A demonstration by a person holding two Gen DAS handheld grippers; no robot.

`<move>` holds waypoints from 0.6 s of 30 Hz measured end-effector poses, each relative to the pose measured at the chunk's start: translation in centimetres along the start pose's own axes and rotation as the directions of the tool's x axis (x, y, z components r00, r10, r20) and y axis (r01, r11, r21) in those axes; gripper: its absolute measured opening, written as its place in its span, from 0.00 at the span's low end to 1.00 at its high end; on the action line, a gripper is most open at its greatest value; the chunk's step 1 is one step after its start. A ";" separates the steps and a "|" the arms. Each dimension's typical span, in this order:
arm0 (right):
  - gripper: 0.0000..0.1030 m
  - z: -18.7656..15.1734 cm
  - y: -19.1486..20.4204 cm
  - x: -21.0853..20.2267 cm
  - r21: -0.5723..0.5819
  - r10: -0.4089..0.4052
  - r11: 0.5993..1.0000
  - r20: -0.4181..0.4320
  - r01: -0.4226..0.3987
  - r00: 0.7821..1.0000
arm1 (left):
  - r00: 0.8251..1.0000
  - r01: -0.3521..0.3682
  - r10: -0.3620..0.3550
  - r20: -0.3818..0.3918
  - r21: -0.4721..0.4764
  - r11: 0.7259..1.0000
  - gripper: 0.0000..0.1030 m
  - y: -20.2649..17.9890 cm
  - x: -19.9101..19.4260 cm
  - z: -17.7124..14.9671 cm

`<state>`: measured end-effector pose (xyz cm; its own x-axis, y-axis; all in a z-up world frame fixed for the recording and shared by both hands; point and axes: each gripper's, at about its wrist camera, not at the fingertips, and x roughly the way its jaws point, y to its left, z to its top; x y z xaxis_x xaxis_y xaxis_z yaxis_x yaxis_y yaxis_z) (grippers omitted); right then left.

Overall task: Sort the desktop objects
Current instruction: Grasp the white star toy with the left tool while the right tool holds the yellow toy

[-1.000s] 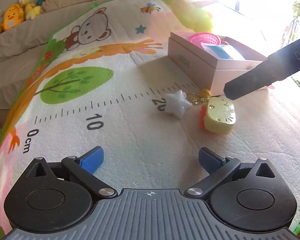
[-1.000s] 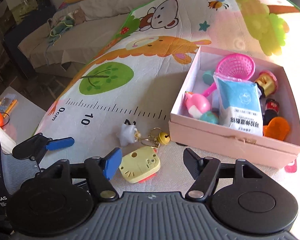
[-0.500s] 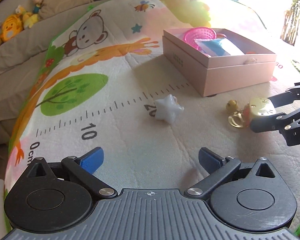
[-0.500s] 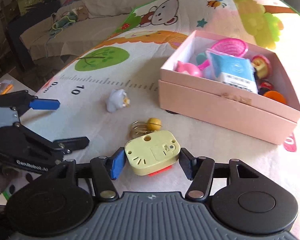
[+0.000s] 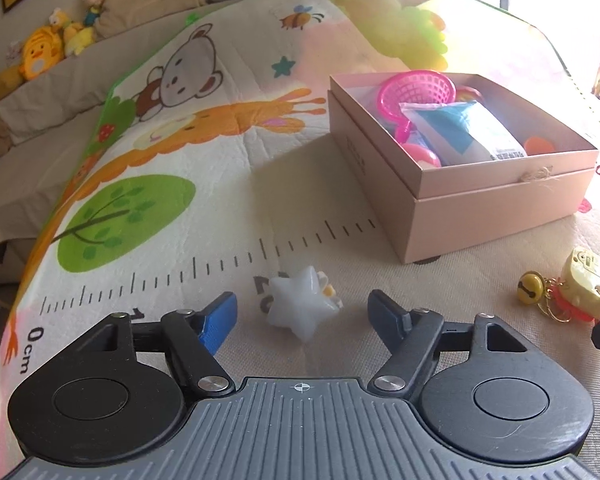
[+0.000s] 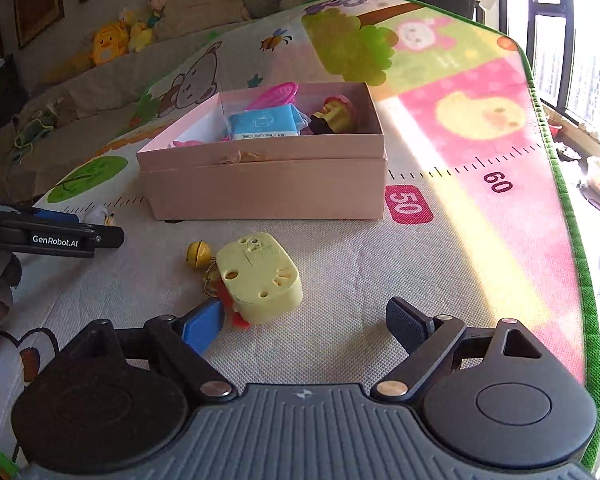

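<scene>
Down at the lower middle of the left wrist view, the left tongs (image 5: 302, 314) are closing around a white star toy (image 5: 300, 307); the star lies between the two blue pads, but neither pad touches it yet. It rests on the printed ruler of a cartoon play mat (image 5: 220, 152). At the upper right of that frame stands an open pink box (image 5: 480, 200) holding a pink net scoop (image 5: 416, 92), a blue packet (image 5: 460, 132) and other small toys. At the right edge lie a yellow toy keychain (image 5: 588, 288) and its small yellow bell (image 5: 529, 293).

In the right wrist view, the right tongs (image 6: 302, 326) are opening and grip nothing. The yellow toy keychain (image 6: 260, 276) sits on the mat just ahead of the left pad, at the centre left of the frame, its bell (image 6: 198, 253) beside it. The pink box (image 6: 268, 184) stands beyond it, in the upper middle. One finger of the left tongs (image 6: 60, 236) reaches in from the left edge.
</scene>
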<state>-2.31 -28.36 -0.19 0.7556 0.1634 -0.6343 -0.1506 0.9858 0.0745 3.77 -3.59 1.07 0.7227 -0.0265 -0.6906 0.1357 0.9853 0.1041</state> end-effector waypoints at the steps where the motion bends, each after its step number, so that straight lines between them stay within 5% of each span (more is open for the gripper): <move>1: 0.92 -0.1 -0.1 -0.1 0.002 0.005 1.000 0.003 -0.005 1.000 | 1.000 0.008 -0.008 0.000 0.004 1.000 0.62 -0.1 -0.1 0.0; 6: 0.92 0.2 -0.1 -0.2 0.001 -0.006 1.000 0.005 0.006 1.000 | 0.997 0.076 -0.076 0.002 0.055 0.996 0.59 -1.3 -1.3 -0.6; 12: 0.92 1.4 -0.6 -0.3 -0.044 -0.240 0.969 0.073 0.244 0.968 | 0.995 0.095 -0.095 0.005 0.062 0.994 0.79 -1.8 -2.2 -2.0; 18: 0.92 1.2 -1.5 0.0 0.028 -0.125 0.992 0.021 0.124 0.992 | 0.996 0.087 -0.087 0.005 0.034 0.996 0.88 -1.4 -1.9 -2.1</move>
<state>-1.32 -29.82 0.61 0.7820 0.0401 -0.6220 -0.0380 0.9991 0.0167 0.76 -4.53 0.75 0.7113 -0.1134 -0.6937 0.2213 0.9729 0.0678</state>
